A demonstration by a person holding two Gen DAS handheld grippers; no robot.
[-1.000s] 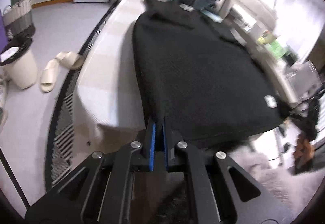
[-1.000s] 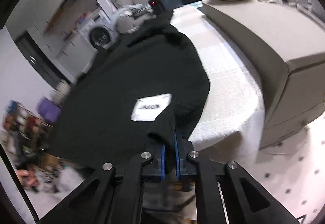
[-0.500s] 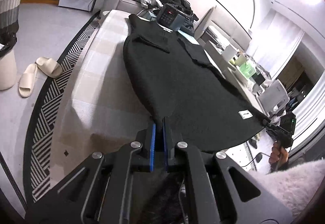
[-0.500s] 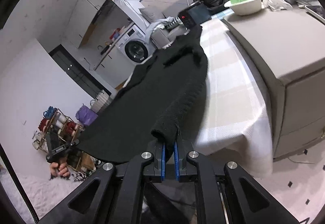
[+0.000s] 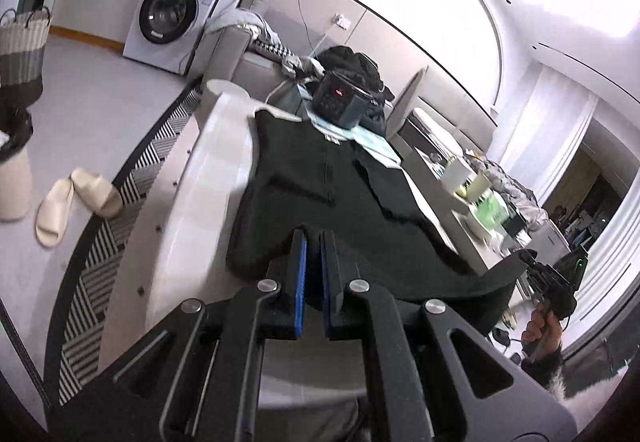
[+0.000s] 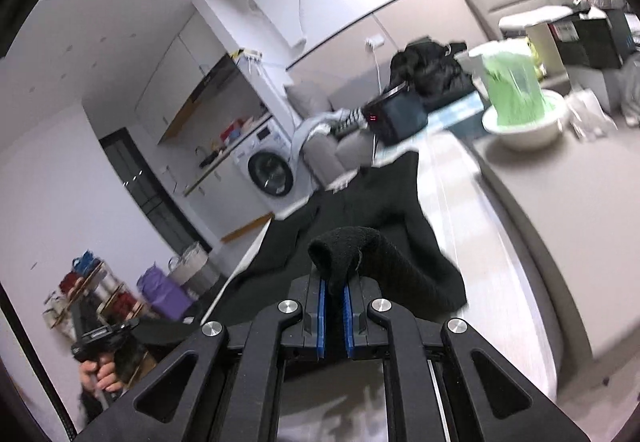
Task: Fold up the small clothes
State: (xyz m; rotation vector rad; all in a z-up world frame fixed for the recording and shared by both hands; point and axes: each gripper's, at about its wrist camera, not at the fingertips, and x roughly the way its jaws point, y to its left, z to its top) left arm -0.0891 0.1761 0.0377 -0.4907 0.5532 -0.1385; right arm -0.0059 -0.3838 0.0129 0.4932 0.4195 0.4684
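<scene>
A black knit garment (image 5: 340, 177) lies lengthwise on a table (image 5: 224, 145) covered with a pale checked cloth. Its near hem hangs in the air between my two grippers. My left gripper (image 5: 314, 240) is shut on the hem's left corner, the fabric pinched between the blue pads. My right gripper (image 6: 336, 282) is shut on the right corner, where a roll of black fabric (image 6: 348, 242) bulges above its pads. Each wrist view shows the other gripper off to the side, held in a hand: the right gripper (image 5: 556, 274) and the left gripper (image 6: 102, 334).
At the table's far end stand a dark device with a red display (image 5: 340, 97) and a heap of dark clothes. A grey cabinet (image 6: 560, 209) with a white bowl (image 6: 524, 125) runs along the right. Slippers (image 5: 72, 197), a striped rug (image 5: 112, 242) and a washing machine (image 5: 172, 13) are left.
Both grippers rose and moved forward while still shut on the hem corners. The garment's near edge came up off the table. Both views tilted upward.
</scene>
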